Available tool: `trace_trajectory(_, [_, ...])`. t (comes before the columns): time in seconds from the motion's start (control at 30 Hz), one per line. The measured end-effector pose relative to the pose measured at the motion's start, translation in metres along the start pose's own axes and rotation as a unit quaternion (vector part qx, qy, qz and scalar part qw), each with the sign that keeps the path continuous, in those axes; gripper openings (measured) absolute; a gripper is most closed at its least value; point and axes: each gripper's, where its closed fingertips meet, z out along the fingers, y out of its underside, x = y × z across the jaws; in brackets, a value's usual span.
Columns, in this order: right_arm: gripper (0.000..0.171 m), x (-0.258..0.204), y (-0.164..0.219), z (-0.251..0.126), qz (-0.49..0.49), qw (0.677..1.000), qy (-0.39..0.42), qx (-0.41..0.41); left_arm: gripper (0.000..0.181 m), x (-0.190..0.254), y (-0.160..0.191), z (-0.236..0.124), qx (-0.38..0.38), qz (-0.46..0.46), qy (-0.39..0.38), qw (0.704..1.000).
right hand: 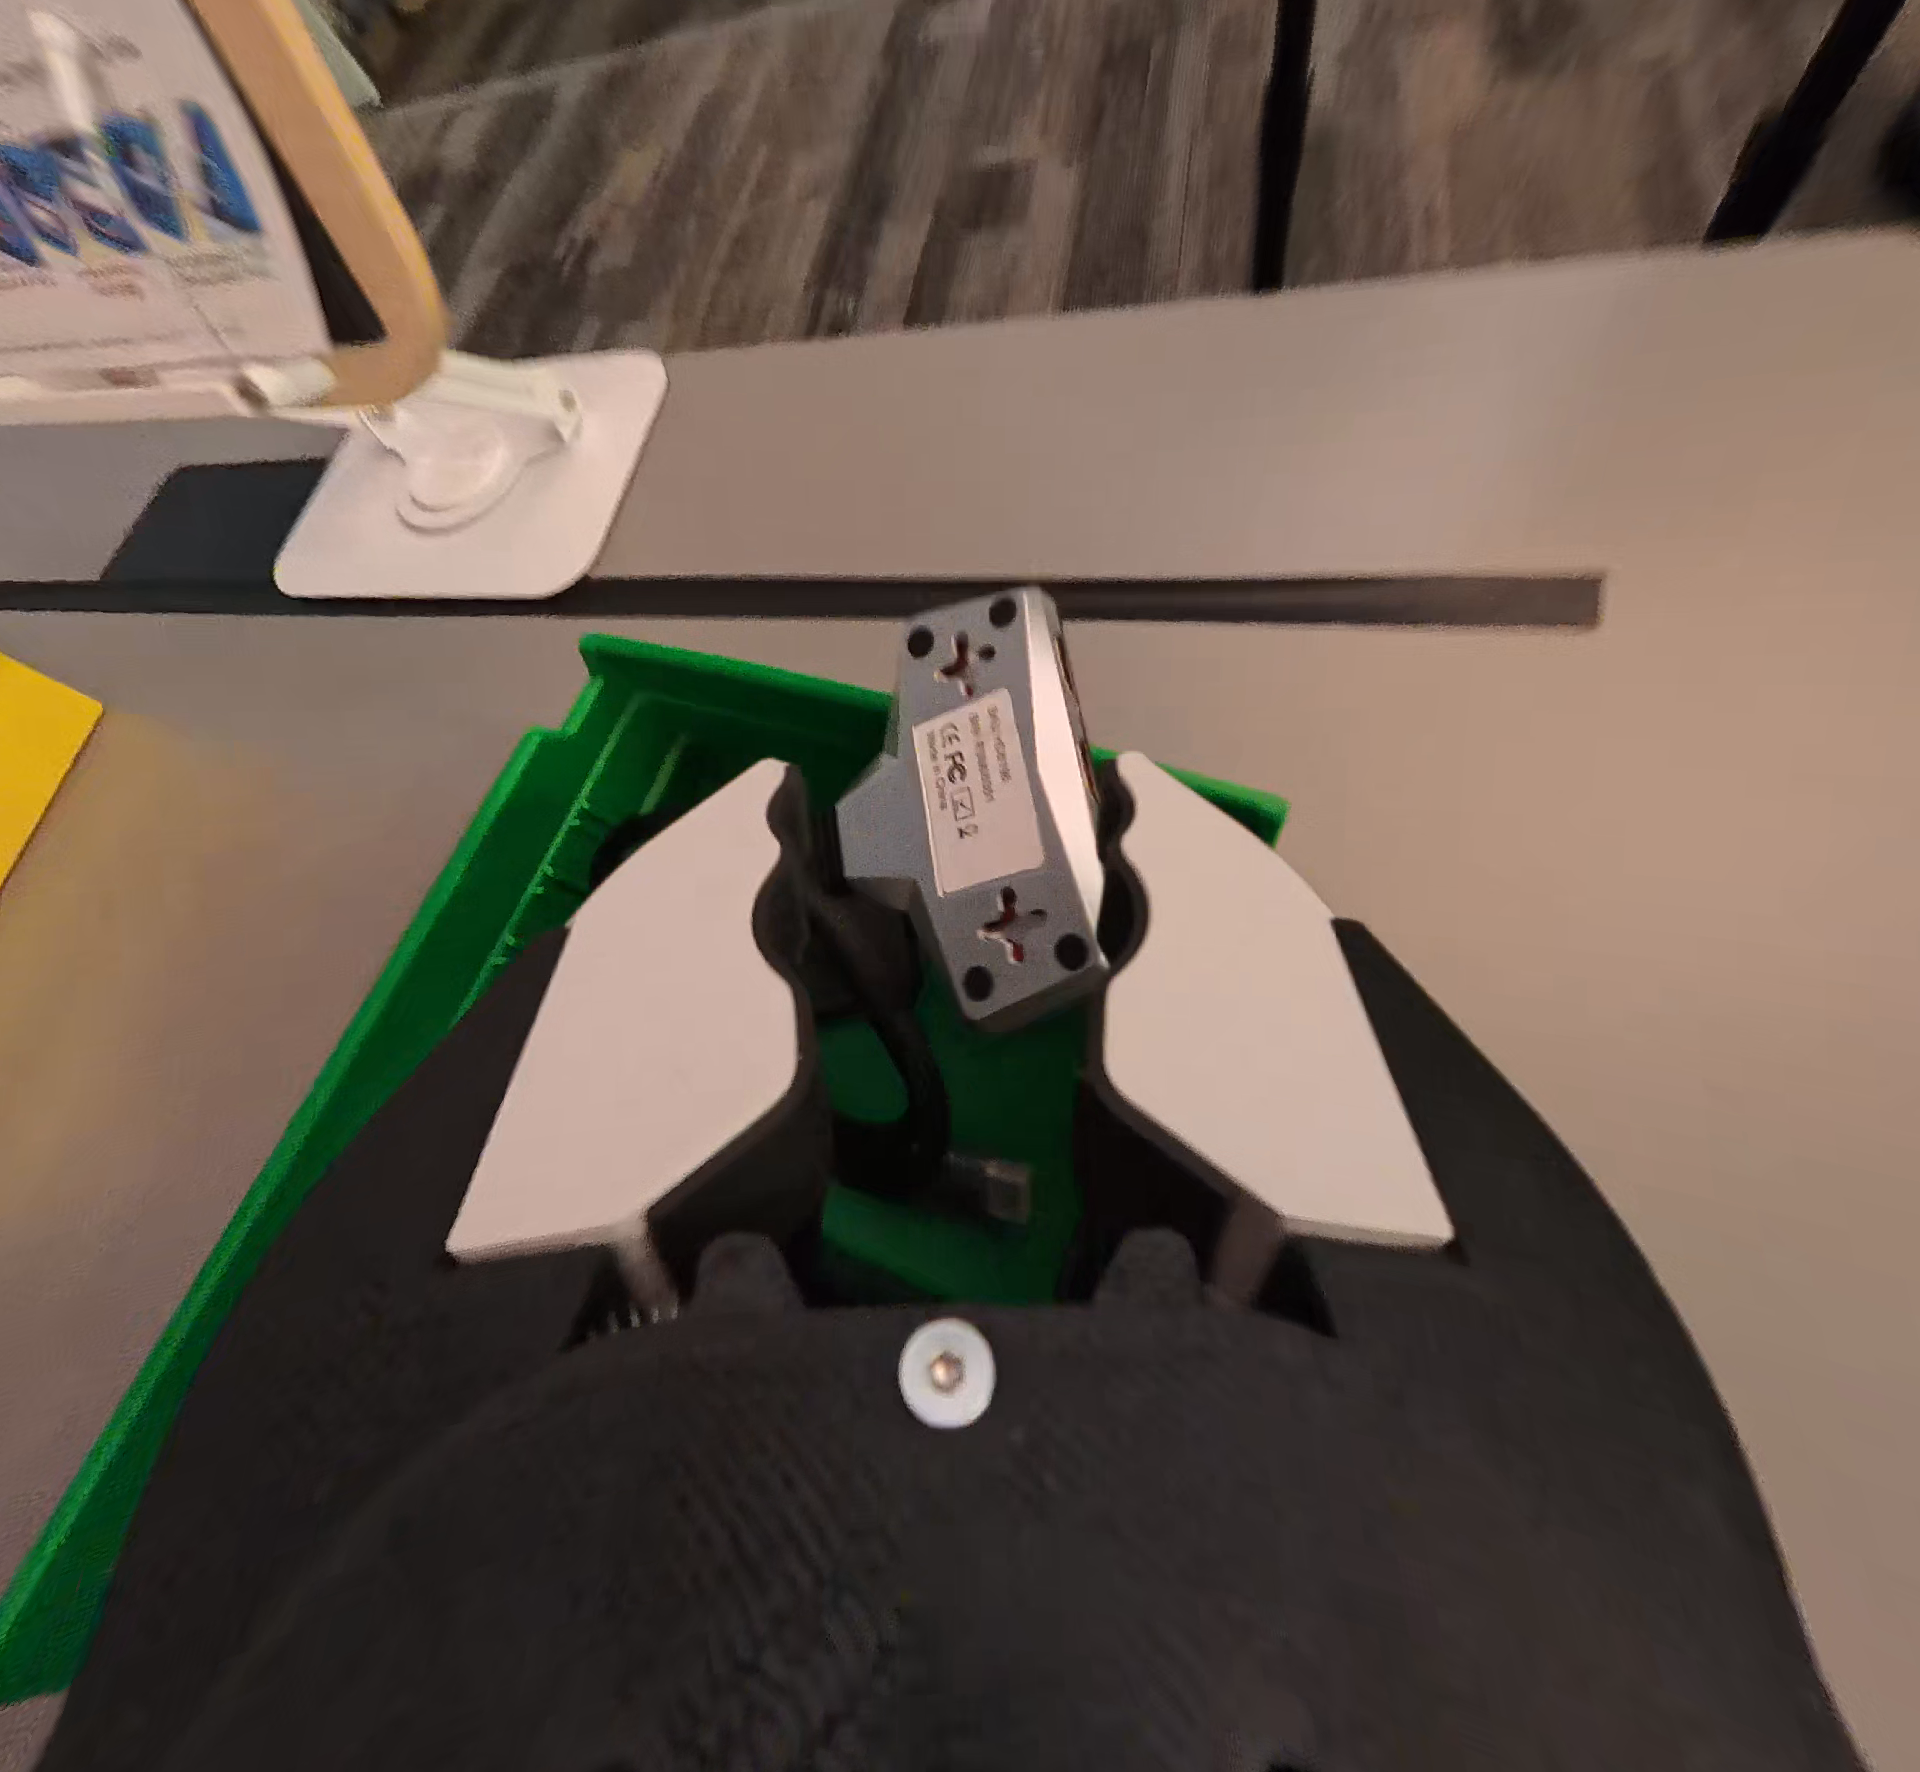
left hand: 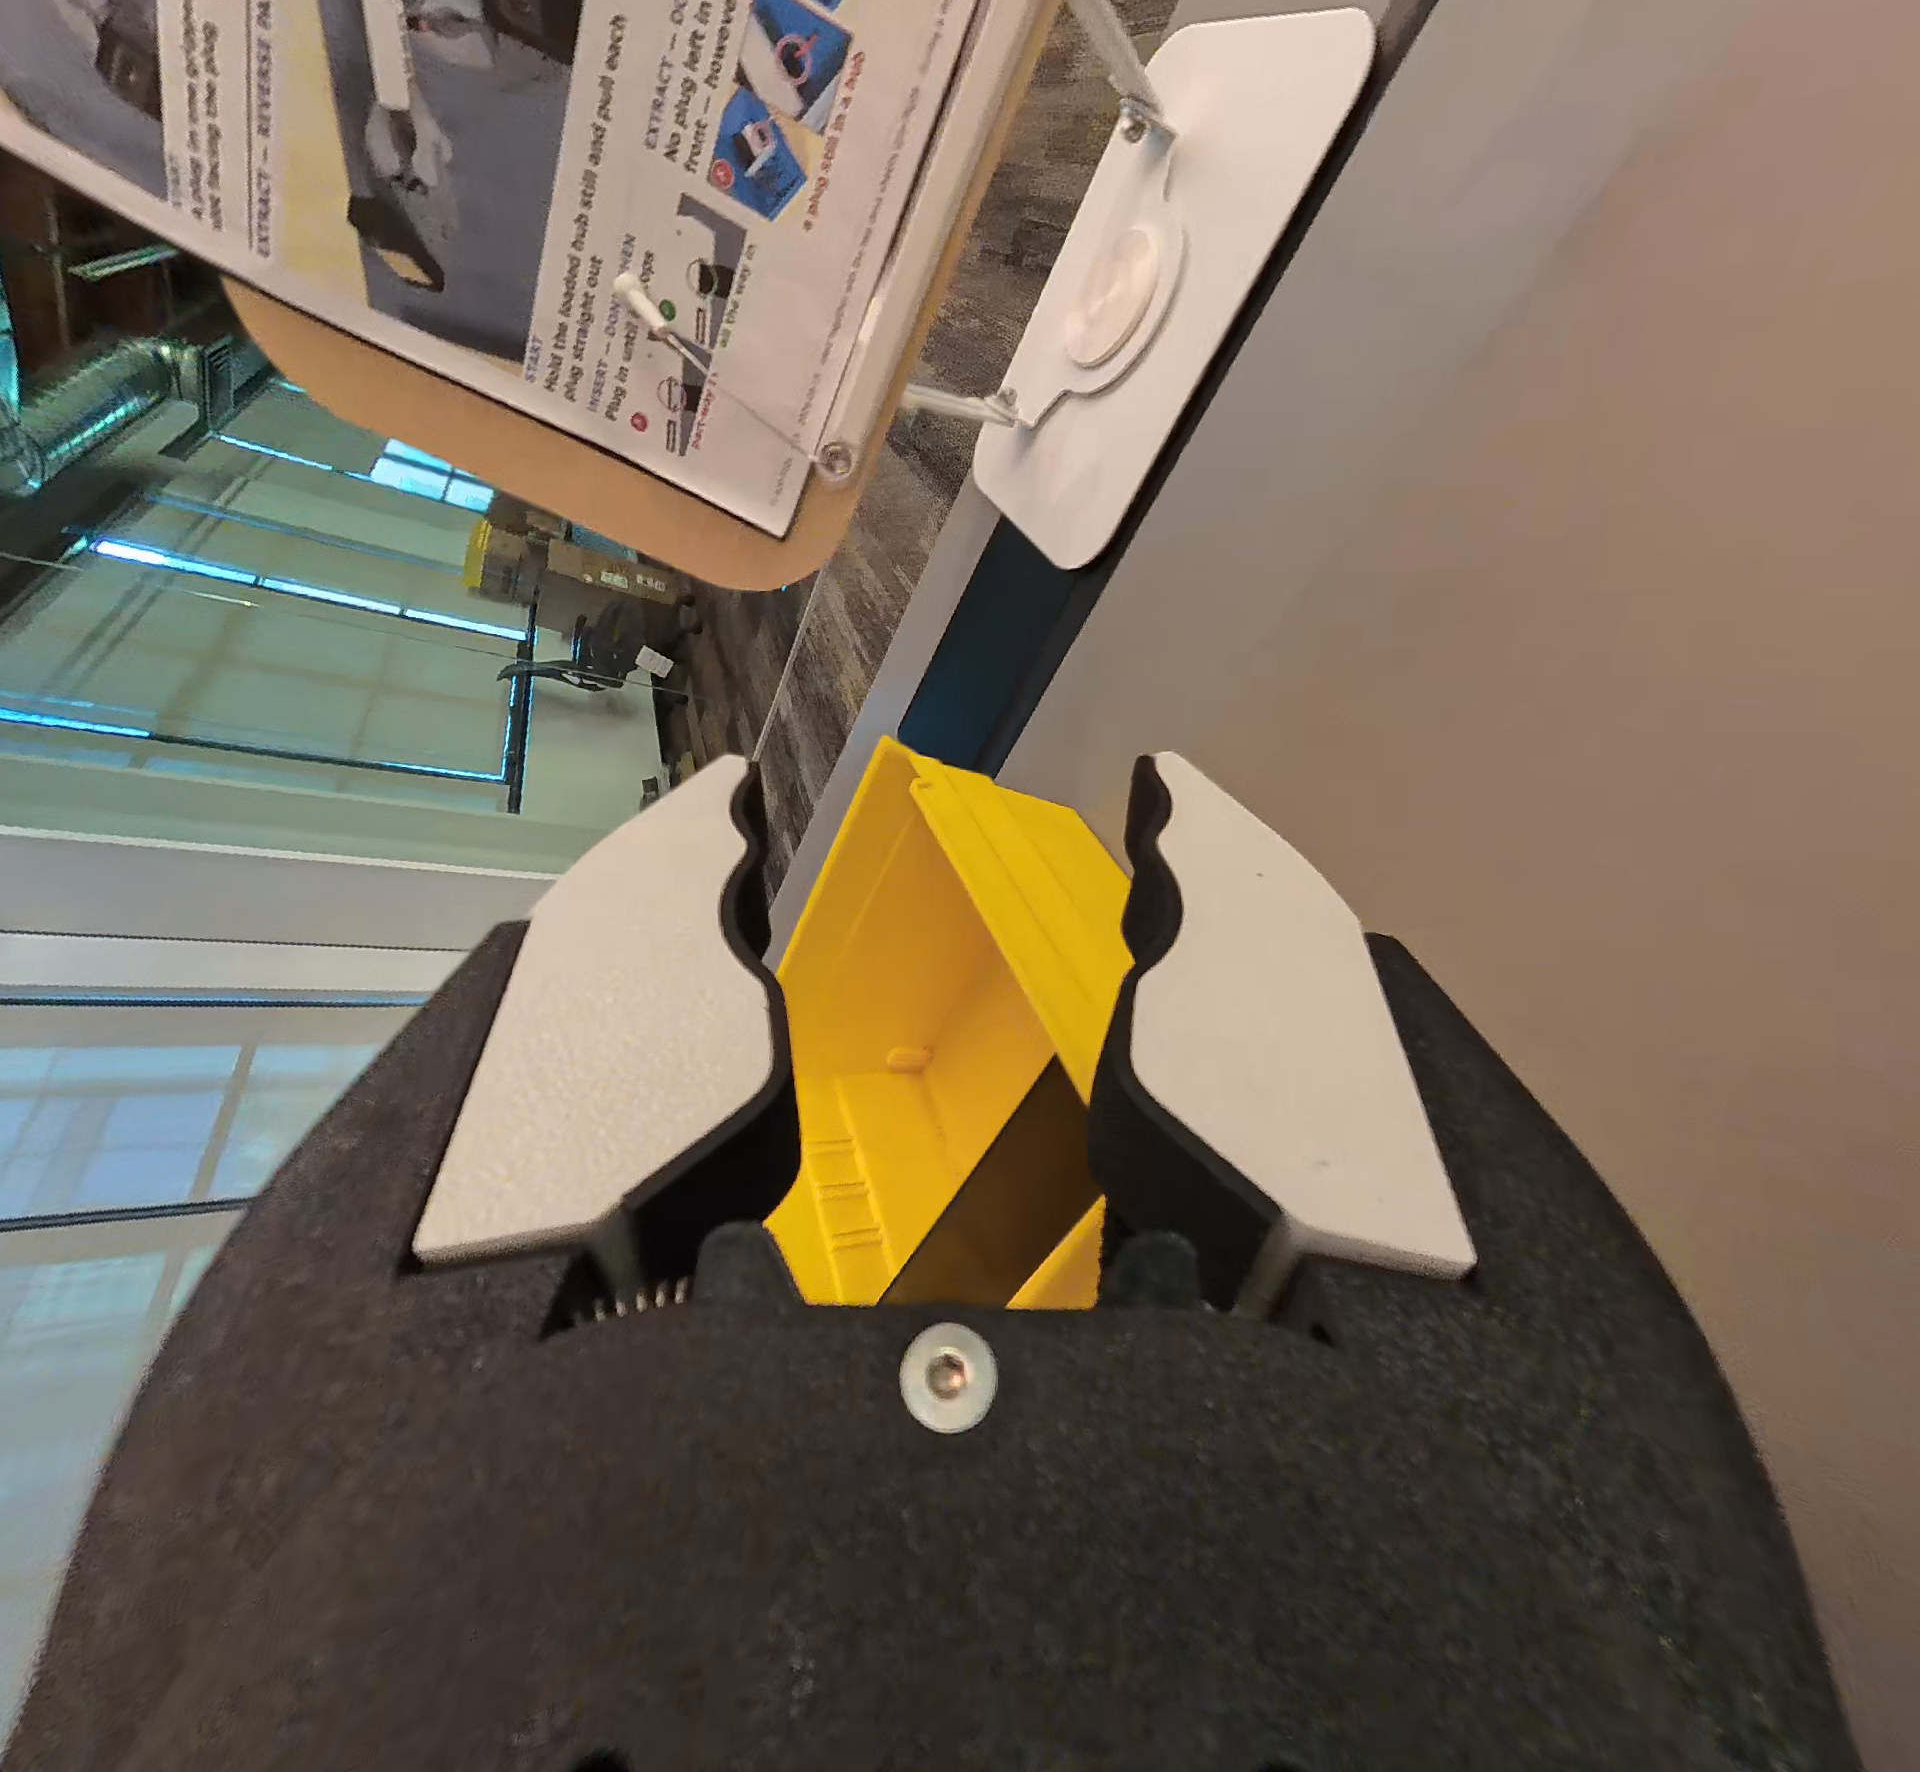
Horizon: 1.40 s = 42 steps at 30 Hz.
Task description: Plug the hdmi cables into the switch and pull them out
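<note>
Switch (right hand: pixel 982 818), grey and flat, sits between the fingers of our right gripper (right hand: pixel 951 787), its underside with a white sticker and four black feet turned toward the camera. The fingers look closed onto its sides, though blur in the right wrist view keeps us from being sure how firm the contact is. Below it lies a green tray (right hand: pixel 436 912) resting on the grey table (right hand: pixel 1455 475), and inside the tray we see a black cable (right hand: pixel 904 1078) with a metal plug end near the base of the fingers. A yellow piece (right hand: pixel 36 746) shows at the left edge of that view.

Our left gripper (left hand: pixel 945 787) has its fingers apart, with nothing clamped between them. Seen through the gap is a yellow tray (left hand: pixel 935 995), standing at the table's far edge. Beyond it a white stand base (left hand: pixel 1174 288) rests on the same edge, carrying a wooden board with a printed sheet (left hand: pixel 499 112) on thin metal rods. Grey patterned carpet (left hand: pixel 935 496) lies past the table.
</note>
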Motion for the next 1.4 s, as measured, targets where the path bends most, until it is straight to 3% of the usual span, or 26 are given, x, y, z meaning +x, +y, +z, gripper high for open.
trace_trajectory(0.17, [0.045,-0.008,-0.020,-0.057,-0.040,0.981,0.020,0.188,0.067,-0.028,0.015,-0.007,-0.008,-0.032,-0.009,0.999])
trace_trajectory(0.27, [0.036,0.003,-0.020,-0.077,-0.053,0.963,0.063,0.255,0.066,-0.054,0.037,-0.015,-0.025,-0.075,-0.014,0.997])
trace_trajectory(0.43, [0.039,0.024,0.001,-0.093,-0.135,0.974,0.134,0.119,0.068,-0.090,0.107,-0.034,-0.087,-0.240,0.034,0.966])
trace_trajectory(0.53, [0.047,0.026,0.031,-0.090,-0.140,0.983,0.116,0.011,0.072,-0.092,0.151,-0.041,-0.128,-0.347,0.089,0.925])
trace_trajectory(0.63, [0.051,0.023,0.062,-0.076,-0.136,0.985,0.080,-0.077,0.071,-0.101,0.186,-0.038,-0.156,-0.402,0.084,0.898])
trace_trajectory(0.93, [0.047,0.035,0.112,-0.071,-0.110,0.962,0.095,-0.230,0.074,-0.067,0.241,-0.021,-0.261,-0.442,0.153,0.844])
trace_trajectory(1.07, [0.045,0.030,0.134,-0.072,-0.049,0.953,0.073,-0.291,0.074,-0.058,0.255,-0.014,-0.285,-0.446,0.168,0.832])
trace_trajectory(1.23, [0.019,0.011,0.165,-0.071,0.007,0.930,0.009,-0.369,0.071,-0.044,0.274,-0.014,-0.327,-0.447,0.183,0.813])
trace_trajectory(1.4, [0.014,0.019,0.174,-0.062,-0.012,0.911,0.040,-0.410,0.066,-0.039,0.288,-0.011,-0.352,-0.448,0.182,0.802])
